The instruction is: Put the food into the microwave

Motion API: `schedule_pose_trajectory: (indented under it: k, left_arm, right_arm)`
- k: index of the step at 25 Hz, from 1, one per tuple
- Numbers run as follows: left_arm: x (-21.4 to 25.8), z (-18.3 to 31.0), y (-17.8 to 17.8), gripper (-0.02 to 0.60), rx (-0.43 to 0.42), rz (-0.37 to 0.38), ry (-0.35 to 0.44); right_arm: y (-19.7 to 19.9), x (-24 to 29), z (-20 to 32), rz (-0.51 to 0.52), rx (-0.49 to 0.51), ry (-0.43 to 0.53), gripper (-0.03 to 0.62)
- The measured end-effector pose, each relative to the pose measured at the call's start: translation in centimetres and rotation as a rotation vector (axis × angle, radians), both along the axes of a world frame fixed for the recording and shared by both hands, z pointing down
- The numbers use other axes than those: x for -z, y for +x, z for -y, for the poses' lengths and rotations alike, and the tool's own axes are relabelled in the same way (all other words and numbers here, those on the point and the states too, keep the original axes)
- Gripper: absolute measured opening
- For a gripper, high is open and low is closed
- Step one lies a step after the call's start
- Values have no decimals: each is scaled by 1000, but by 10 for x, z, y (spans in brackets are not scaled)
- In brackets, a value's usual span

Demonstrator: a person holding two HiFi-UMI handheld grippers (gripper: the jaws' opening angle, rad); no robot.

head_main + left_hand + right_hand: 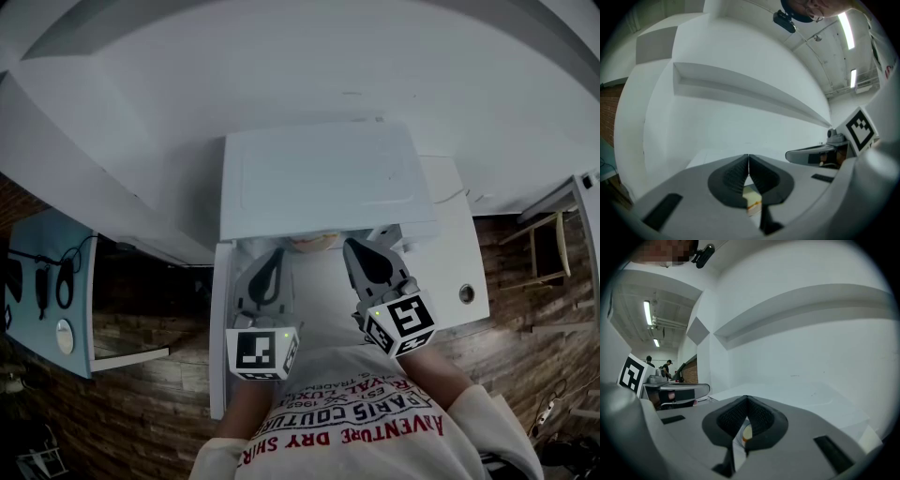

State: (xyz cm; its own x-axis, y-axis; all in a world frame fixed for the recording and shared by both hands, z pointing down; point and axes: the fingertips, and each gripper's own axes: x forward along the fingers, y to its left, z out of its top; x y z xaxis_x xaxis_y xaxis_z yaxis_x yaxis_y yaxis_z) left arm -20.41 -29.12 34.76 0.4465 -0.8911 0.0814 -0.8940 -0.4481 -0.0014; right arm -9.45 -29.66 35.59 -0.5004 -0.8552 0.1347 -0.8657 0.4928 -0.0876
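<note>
A mock kitchen corner set up inside a lab or workshop hall.
I face a white microwave on a plain white tabletop, closed in by bare white walls. Beyond them I see a brick wall, ceiling tube lights beside exposed pipework, a pale blue board hung with cables, and people standing far off.

Soft, even light w/ no hard shadows; white walls read flat grey, floor dim at head view's sides. Ceiling tube lights glare in both gripper views (heavy fisheye bend, black vignette corners). Close foreground slightly soft.
</note>
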Motion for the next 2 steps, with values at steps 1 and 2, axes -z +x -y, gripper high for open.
schedule_pose_trajectory:
  k: [1,2]
  left_arm:
    - [-1,1,0,8,0,0,-2]
    - [-1,1,0,8,-1,0,-3]
  right_arm:
    - [0,0,0,0,0,-2,12]
    - [0,-1,1,1,0,-4,11]
